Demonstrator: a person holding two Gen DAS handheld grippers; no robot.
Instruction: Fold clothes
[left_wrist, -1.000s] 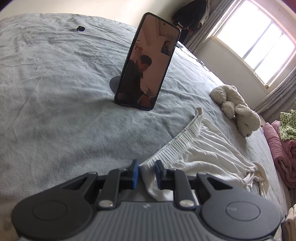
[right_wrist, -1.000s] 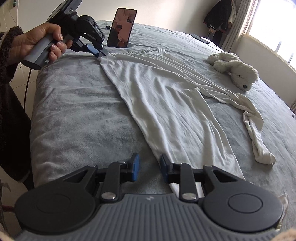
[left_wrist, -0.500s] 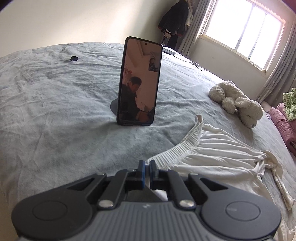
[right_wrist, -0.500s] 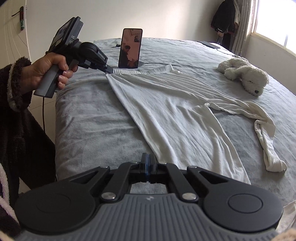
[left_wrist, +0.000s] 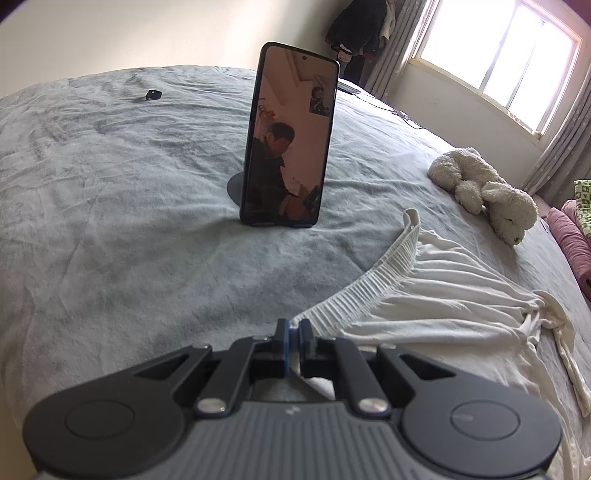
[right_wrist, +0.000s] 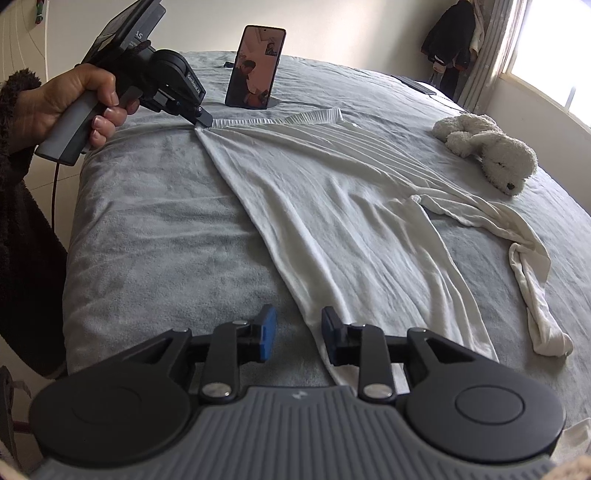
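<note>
Right wrist view shows you the white garment (right_wrist: 332, 206) spread across the bed (right_wrist: 155, 221), its ribbed hem running along the far side near the phone (right_wrist: 255, 66) and one long sleeve trailing off toward the bed's right edge, twisted at its end. No fold lies in the cloth that you can see; it is laid out mostly flat but with wrinkles and a slanted near edge, so the folding itself is, by my judgement, all left to do. Your left tool (right_wrist: 201, 120) has its tips closed together, pinching the hem corner at the bed's left edge. Your right tool (right_wrist: 293, 338) stands with its blue pads apart, straddling the garment's near edge, holding nothing. For writing, the left tool's body carries small white lettering that looks like "GenRobot.AI", and its top plate shows "AS"; a small mark sits on the right tool's grey housing, too small to read.
</note>
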